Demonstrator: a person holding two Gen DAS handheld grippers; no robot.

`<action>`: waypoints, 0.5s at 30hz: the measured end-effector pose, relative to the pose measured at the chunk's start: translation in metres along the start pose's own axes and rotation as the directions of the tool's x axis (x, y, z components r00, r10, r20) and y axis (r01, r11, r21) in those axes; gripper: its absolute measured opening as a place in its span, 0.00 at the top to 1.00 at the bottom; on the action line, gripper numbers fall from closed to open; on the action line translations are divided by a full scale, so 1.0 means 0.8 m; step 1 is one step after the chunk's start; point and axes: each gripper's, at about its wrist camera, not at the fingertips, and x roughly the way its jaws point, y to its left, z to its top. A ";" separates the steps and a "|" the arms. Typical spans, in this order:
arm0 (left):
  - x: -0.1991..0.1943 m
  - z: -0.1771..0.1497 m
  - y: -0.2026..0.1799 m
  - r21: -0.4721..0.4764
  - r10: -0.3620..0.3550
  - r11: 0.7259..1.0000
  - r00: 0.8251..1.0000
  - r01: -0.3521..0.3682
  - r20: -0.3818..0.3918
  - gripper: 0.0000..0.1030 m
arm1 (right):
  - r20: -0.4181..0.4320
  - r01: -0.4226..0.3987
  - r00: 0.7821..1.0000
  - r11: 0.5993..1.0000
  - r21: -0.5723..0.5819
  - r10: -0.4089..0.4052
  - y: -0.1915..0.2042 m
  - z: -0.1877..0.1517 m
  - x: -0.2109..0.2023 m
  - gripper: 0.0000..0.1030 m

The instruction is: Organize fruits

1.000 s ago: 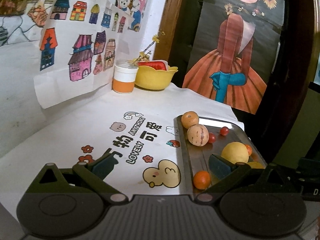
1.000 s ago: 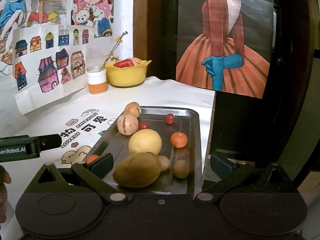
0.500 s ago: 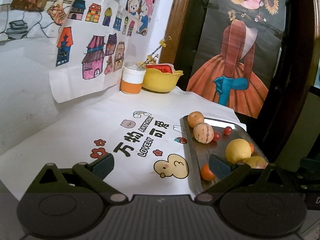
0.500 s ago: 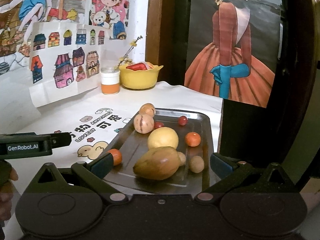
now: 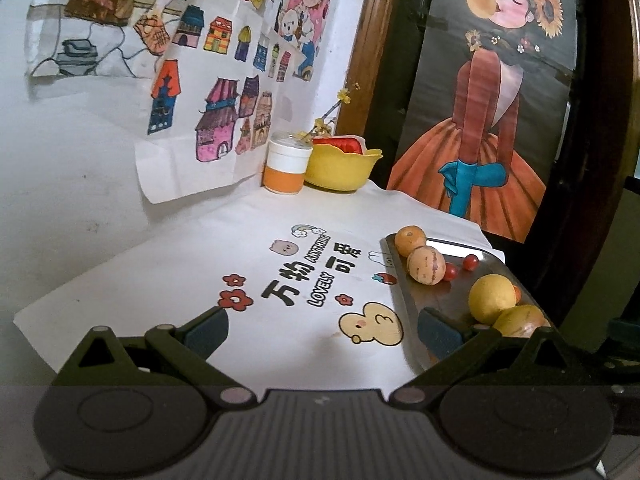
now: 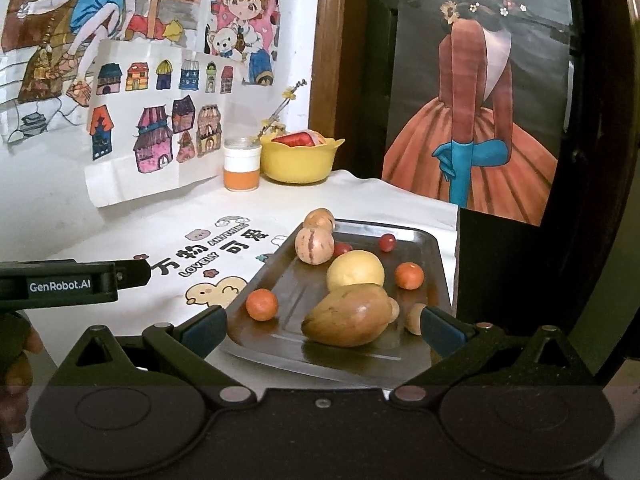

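On the metal tray (image 6: 426,250) at the table's right edge lie our fruits: a mango (image 6: 347,315) at the near end, a lemon (image 6: 355,271) just behind it at 12 o'clock, and a small orange (image 6: 261,304) at its 9 o'clock. Our right gripper (image 6: 323,322) hangs over the tray's near end, jaws spread wide and empty. Our left gripper (image 5: 322,330), equally wide and empty, hovers above the printed cloth (image 5: 240,248). A yellow bowl (image 6: 298,160) stands at the far wall.

mango (image 5: 520,320) partly hidden behind left hand-held gripper (image 5: 322,330); bowl (image 6: 298,160) contents unclear.
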 end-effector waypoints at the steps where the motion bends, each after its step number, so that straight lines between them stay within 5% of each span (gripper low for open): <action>1: -0.002 -0.001 0.001 0.003 0.003 1.000 1.000 -0.003 0.005 0.00 | 0.003 0.000 1.000 1.000 0.002 0.000 0.001 -0.001 -0.002 0.01; 15: -0.035 -0.016 0.021 0.051 0.018 0.998 0.998 -0.022 0.062 0.00 | 0.043 0.000 0.999 1.000 0.008 0.000 0.028 -0.025 -0.024 0.01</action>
